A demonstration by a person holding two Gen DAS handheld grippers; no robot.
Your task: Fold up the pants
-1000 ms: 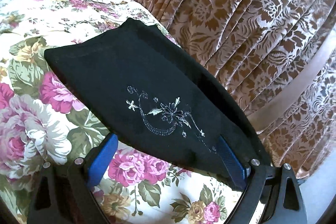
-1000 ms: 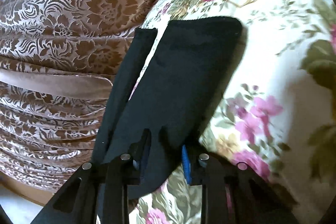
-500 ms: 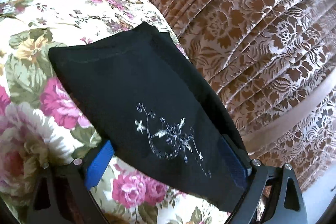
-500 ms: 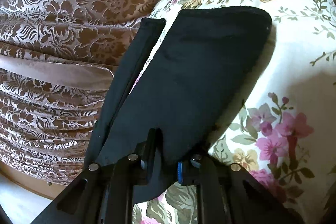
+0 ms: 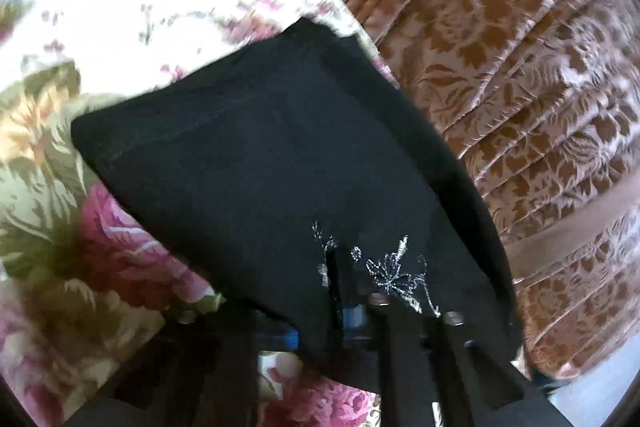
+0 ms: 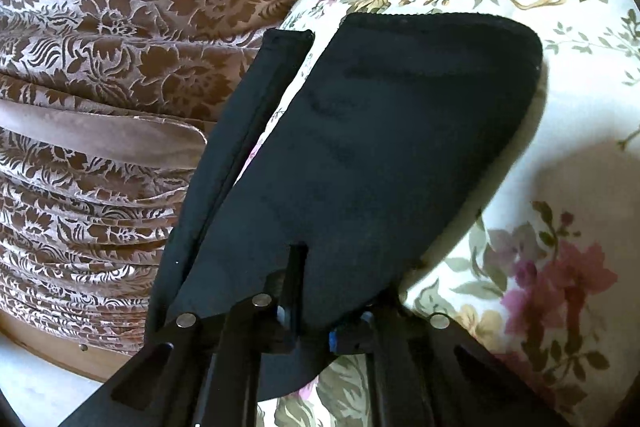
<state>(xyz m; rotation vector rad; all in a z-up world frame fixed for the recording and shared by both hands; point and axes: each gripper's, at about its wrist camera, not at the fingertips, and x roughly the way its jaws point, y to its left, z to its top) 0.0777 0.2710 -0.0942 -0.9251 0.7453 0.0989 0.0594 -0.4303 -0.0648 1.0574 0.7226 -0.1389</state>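
Both sets of fingers are pinched down on black cloth. The left gripper (image 5: 344, 291) has just been closing, and its fingers (image 5: 334, 279) now bite a fold of the pants (image 5: 260, 155) right beside the silver flower embroidery (image 5: 394, 273); the cloth puckers there into a small ridge, which tells me the pads have it. The right gripper (image 6: 304, 283) has likewise just been closing the last bit, and its fingers (image 6: 298, 267) nip the near edge of the pants (image 6: 380, 147), the fabric dimpling into a slit where they meet.

Why two grips at once? I'd say each hand takes one corner of the same near edge, so the cloth can be raised evenly and carried over onto itself without sagging in the middle.

The pants lie flat on the floral bedspread (image 6: 560, 115), close to the bed's edge. In the right view a narrow strip of the garment (image 6: 248, 131) runs along that edge, split off from the broad panel, with the spread showing between them. Beyond the edge hangs the brown patterned curtain (image 5: 520, 47). The left view is smeared, so the far hem there is hard to read. The far end in the right view looks rounded and still unfolded.
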